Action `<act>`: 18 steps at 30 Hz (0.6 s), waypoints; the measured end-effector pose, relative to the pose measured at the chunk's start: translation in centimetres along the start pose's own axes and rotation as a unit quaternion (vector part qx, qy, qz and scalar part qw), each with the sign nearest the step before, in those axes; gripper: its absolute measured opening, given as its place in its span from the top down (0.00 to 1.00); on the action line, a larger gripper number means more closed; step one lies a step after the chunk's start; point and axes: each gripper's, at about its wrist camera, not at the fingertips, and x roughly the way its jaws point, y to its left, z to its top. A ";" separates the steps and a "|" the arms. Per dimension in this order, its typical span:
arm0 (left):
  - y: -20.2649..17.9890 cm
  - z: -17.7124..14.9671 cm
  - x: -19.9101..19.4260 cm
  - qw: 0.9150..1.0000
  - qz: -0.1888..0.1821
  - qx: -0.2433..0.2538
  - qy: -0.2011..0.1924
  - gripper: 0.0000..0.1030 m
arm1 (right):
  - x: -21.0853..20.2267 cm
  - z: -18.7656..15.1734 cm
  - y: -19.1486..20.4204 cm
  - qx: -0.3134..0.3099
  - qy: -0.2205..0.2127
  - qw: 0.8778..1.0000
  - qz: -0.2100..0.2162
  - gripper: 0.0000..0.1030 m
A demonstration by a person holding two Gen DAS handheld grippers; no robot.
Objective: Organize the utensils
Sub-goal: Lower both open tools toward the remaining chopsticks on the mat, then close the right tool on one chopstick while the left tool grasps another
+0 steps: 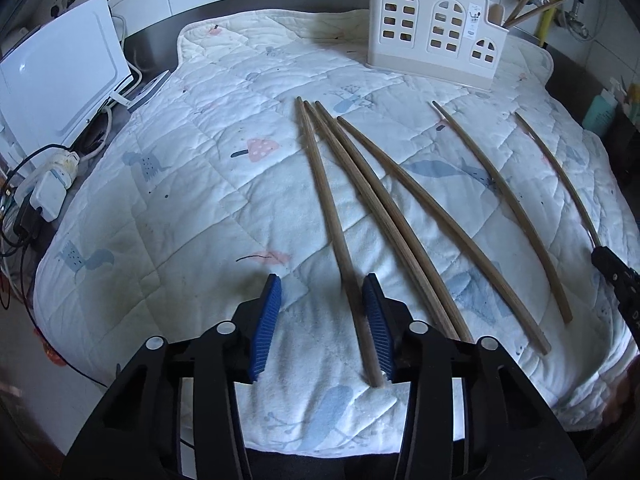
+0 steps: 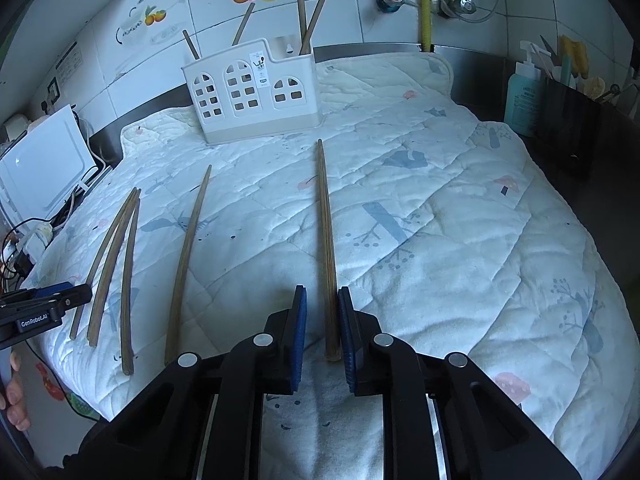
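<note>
My left gripper (image 1: 322, 320) stands parted, its right pad touching the nearest chopstick (image 1: 332, 216); my right gripper (image 2: 322, 336) brackets another chopstick (image 2: 325, 240), a gap showing beside the left pad, so grip uncertain. Best to centre each stick before lifting towards the holder (image 2: 250, 92). The holder's interior is hidden

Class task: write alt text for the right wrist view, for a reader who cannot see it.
The right gripper straddles one wooden chopstick lying on a quilted mat. Four more chopsticks lie left; a white utensil holder stands behind.
</note>
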 end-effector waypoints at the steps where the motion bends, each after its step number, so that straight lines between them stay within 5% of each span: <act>1: 0.2 -0.1 -0.1 1.000 -0.008 -0.002 -0.002 0.65 | 0.0 0.0 0.0 -0.001 0.000 1.000 -0.001 0.85; 9: 1.0 -0.9 -0.5 0.998 -0.052 0.015 -0.025 0.82 | -0.1 -0.1 -0.1 0.003 -0.005 1.000 -0.006 0.92; 18: 0.8 -1.1 -0.1 0.996 -0.069 0.047 -0.039 0.82 | 0.1 -0.1 0.1 0.004 -0.008 1.000 -0.013 0.93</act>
